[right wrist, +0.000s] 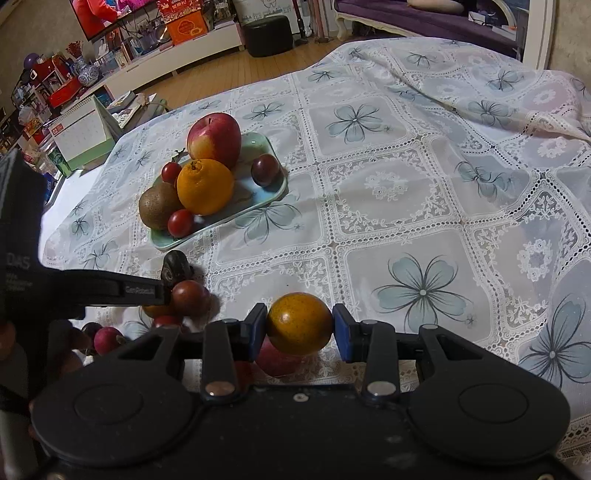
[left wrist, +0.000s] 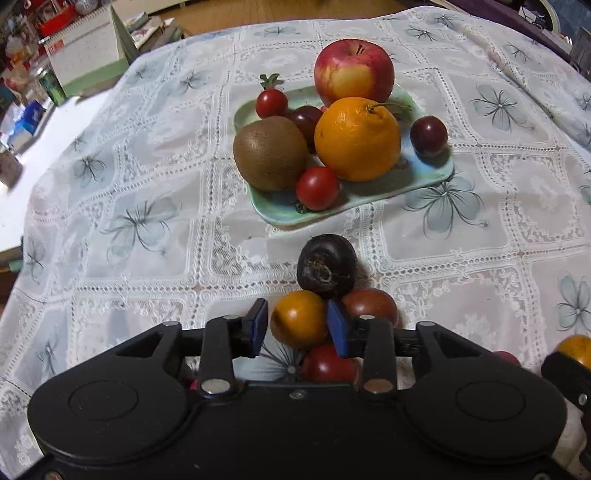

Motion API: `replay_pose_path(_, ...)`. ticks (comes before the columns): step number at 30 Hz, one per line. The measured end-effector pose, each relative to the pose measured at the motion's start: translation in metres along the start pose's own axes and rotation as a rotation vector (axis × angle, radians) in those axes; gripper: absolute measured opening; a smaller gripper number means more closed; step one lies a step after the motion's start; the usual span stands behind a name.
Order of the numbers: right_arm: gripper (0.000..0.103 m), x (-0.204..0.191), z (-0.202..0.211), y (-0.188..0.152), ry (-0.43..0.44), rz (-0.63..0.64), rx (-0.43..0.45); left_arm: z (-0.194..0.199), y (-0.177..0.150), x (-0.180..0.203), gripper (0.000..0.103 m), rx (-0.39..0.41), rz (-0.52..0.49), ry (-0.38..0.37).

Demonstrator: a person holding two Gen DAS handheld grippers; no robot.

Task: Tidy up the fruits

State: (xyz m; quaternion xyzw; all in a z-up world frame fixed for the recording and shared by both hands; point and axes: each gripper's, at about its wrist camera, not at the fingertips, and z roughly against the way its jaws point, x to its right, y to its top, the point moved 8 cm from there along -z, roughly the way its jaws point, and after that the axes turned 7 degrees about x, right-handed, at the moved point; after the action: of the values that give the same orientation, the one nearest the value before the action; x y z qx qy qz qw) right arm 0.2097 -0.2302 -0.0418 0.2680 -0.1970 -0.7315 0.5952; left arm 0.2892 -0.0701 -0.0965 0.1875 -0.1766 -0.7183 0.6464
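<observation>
Lace tablecloth point(right wrist: 406, 155), green tray point(right wrist: 275, 192), loose fruits point(left wrist: 327, 264)

home living room, lace tablecloth point(right wrist: 406, 184), television point(right wrist: 107, 14), cluttered shelf point(right wrist: 177, 62), desk calendar point(right wrist: 83, 134), wooden floor point(right wrist: 229, 72)

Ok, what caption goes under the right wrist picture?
Right tongs gripping a small orange fruit near the plate of fruit.

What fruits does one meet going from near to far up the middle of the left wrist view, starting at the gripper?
Orange tomato between the left gripper pads → dark fruit → red cherry tomato → orange → apple.
</observation>
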Motion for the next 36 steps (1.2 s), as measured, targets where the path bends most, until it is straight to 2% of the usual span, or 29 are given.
replay_pose_path(2, 0.039, 0.0, 0.0, -0.001, 0.009, -0.008, -0.006, -0.004, 0.003, -0.002, 0.053, -0.003, 0.011, 0.014)
replay_pose_path(6, 0.039, -0.003, -0.003, -0.004, 0.007, -0.003, -0.019, -0.016, 0.006, -0.014, 0.073, -0.013, 0.057, 0.056)
replay_pose_path(8, 0.039, -0.004, -0.005, -0.006, 0.011, -0.004, -0.029, -0.02, 0.005, -0.021, 0.076, -0.029, 0.102, 0.036)
replay_pose_path(10, 0.039, -0.004, -0.007, -0.007, 0.014, -0.01, -0.04, -0.019, 0.002, -0.024, 0.075, -0.033, 0.127, 0.011)
replay_pose_path(12, 0.039, -0.004, -0.009, -0.009, 0.015, -0.01, -0.049, -0.013, -0.002, -0.023, 0.07, -0.025, 0.117, -0.005)
replay_pose_path(14, 0.039, -0.004, -0.01, -0.011, 0.013, -0.011, -0.055, -0.007, -0.006, -0.018, 0.058, -0.01, 0.096, -0.033)
replay_pose_path(15, 0.039, -0.004, -0.011, -0.012, 0.011, -0.012, -0.058, -0.004, -0.007, -0.013, 0.045, -0.007, 0.083, -0.058)
replay_pose_path(21, 0.039, -0.002, -0.011, -0.013, 0.012, -0.017, -0.068, -0.002, -0.009, -0.007, 0.046, 0.007, 0.032, -0.056)
replay_pose_path(23, 0.039, -0.002, -0.01, -0.013, 0.015, -0.018, -0.07, -0.007, -0.009, -0.011, 0.049, -0.014, 0.031, -0.046)
replay_pose_path(24, 0.039, -0.002, -0.009, -0.013, 0.015, -0.019, -0.069, -0.015, -0.01, -0.011, 0.05, -0.05, 0.024, -0.039)
replay_pose_path(25, 0.039, -0.003, -0.009, -0.014, 0.014, -0.017, -0.067, -0.019, -0.011, -0.01, 0.048, -0.064, 0.017, -0.029)
replay_pose_path(28, 0.039, -0.005, -0.011, -0.014, 0.014, -0.013, -0.067, -0.016, -0.009, -0.005, 0.046, -0.046, 0.008, 0.005)
replay_pose_path(36, 0.039, -0.005, 0.001, -0.013, 0.025, -0.002, -0.053, 0.003, -0.008, -0.009, 0.046, -0.038, 0.064, -0.049)
